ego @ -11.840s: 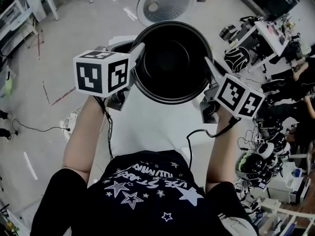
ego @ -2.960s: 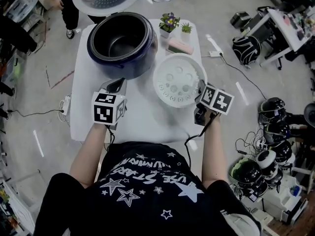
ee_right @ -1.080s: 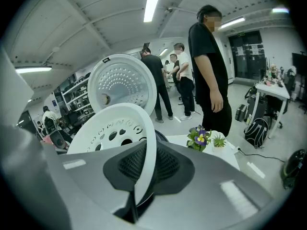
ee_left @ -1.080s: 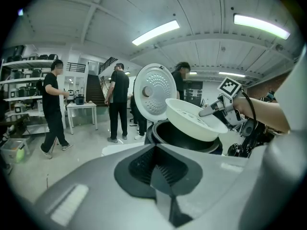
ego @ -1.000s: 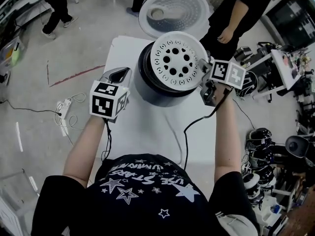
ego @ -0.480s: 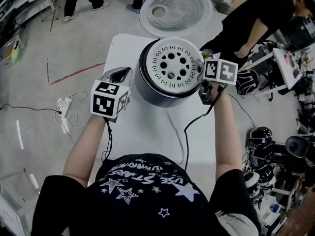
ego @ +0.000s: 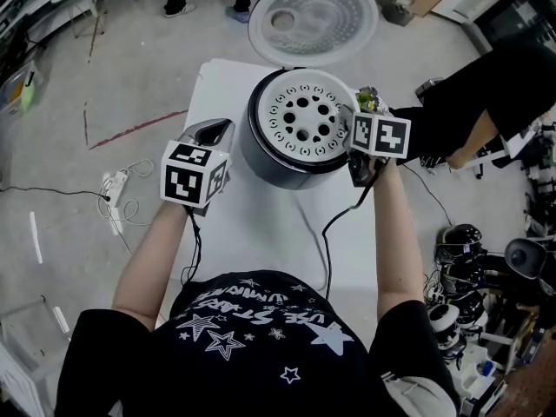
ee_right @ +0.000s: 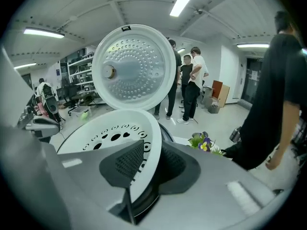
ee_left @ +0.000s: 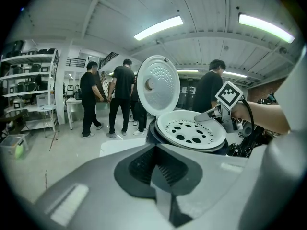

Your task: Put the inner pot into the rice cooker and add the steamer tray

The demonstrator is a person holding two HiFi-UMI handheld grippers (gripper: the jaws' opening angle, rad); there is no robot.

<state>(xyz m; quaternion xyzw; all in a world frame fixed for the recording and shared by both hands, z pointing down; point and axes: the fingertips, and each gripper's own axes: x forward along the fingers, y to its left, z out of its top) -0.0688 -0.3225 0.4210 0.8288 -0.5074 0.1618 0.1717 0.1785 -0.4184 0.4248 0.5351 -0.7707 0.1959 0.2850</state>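
- The steamer tray, a white dish full of holes, lies on the mouth of the rice cooker at upper centre of the head view, below the raised lid. The inner pot is hidden under it.
- The right gripper has just been opening. Its jaws stand slightly apart with the tray's right rim between them, and they seem to be loose on it.
- The left gripper has its jaws closed together on nothing, at the cooker's lower left.
- The tray looks light, stiff and smooth. The thin rim is the place to pinch, and a nudge could tip it.
- The narrow white table carries a trailing cable and flowers just right of the cooker.
- This is a workshop with a grey floor, and people stand nearby.
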